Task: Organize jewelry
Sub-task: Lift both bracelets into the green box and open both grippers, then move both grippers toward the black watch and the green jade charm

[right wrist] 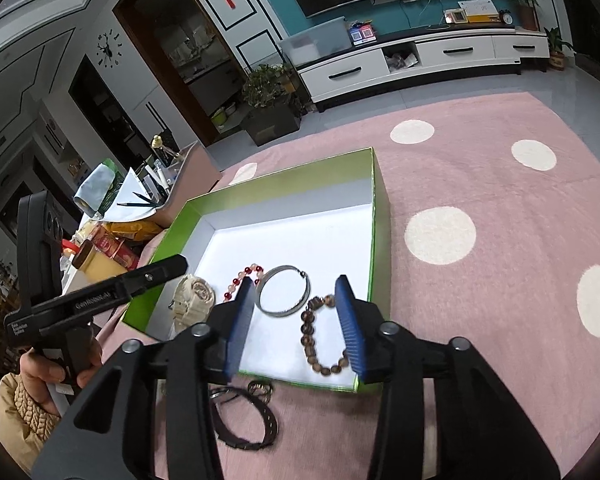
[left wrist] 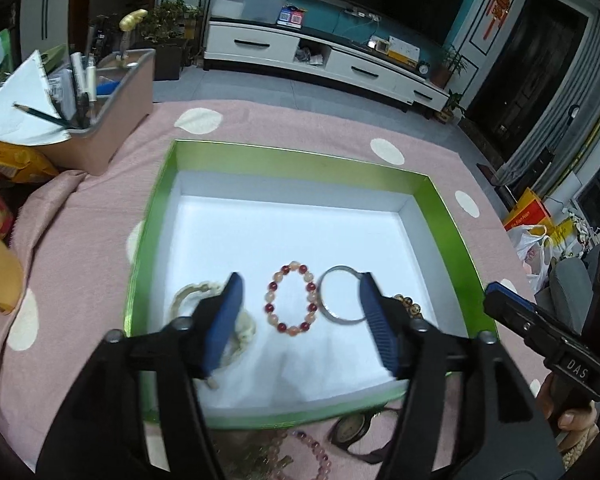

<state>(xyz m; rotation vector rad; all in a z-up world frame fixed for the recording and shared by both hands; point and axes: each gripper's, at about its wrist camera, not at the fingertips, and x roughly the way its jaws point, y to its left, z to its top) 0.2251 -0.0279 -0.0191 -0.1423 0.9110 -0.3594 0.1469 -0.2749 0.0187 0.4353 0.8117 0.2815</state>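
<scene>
Left gripper (left wrist: 300, 312) spread wide, blue pads (left wrist: 224, 320) apart and gripping nothing, hovering over the near half of the green box (left wrist: 300, 156). Between the pads, flat on the white floor of the box: red-and-peach bead bracelet (left wrist: 291, 298). At 3 o'clock from it, touching or nearly touching, silver bangle (left wrist: 342, 294), its right edge hidden behind the right pad. At 9 o'clock from the bead bracelet, cream watch (left wrist: 214, 320), largely covered by the left pad. At 3 o'clock from the bangle, just a few beads of the brown bead bracelet (left wrist: 410, 306) peeking past the finger.

Right gripper (right wrist: 296, 320) likewise wide open and empty, poised above the near right corner of the box. Framed between its pads: brown bead bracelet, lying just inside the near wall, with the silver bangle at its 11 o'clock, touching or almost so. Further toward 9 o'clock, red-and-peach bracelet half hidden behind the left pad, then the cream watch beside the left wall.

Outside the box, at 6 o'clock on the pink dotted cloth (right wrist: 500, 184): dark strap watch (right wrist: 244, 420) and a small ring-like piece (right wrist: 260, 389), too small to identify; in the left view also a pale pink bead strand (left wrist: 312, 452), partly cut off by the fingers. At 10 o'clock from the box, pink organizer bin (left wrist: 112, 120) with pens and paper.
</scene>
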